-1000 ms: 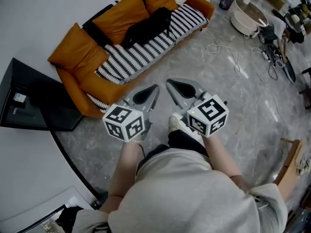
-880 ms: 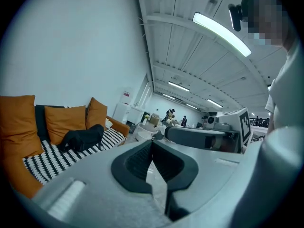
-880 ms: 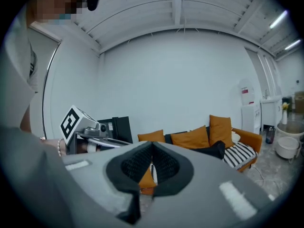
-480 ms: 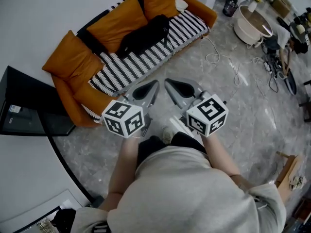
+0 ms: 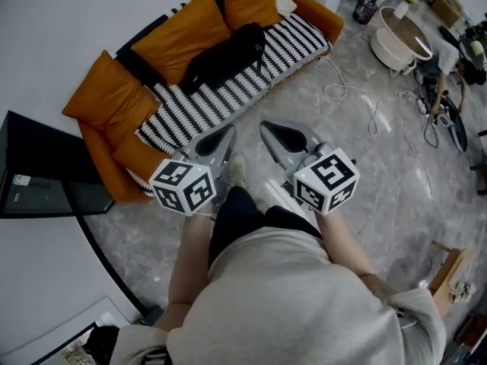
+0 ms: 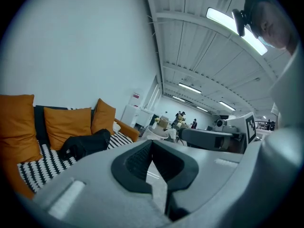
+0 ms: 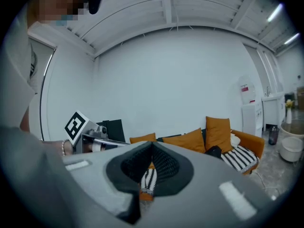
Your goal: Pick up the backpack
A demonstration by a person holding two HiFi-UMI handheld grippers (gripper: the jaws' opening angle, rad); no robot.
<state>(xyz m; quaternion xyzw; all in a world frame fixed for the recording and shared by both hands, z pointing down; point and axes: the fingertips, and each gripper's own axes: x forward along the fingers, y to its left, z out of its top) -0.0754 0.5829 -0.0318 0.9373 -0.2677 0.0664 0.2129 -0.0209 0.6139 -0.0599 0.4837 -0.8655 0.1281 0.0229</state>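
Holding both claws clenched and empty, I am facing the sofa point(image 5: 114, 175), where the black backpack point(image 5: 227, 52) is lying slumped on the striped seat against the orange cushions point(image 5: 179, 36), well apart from my left gripper point(image 5: 215, 140) and right gripper point(image 5: 284, 136). It is looking soft and floppy, so I am expecting it to sag if pinched by loose fabric. I am judging a top handle or shoulder strap the best hold, though I am not making either out; 2 grips would be steadying it.
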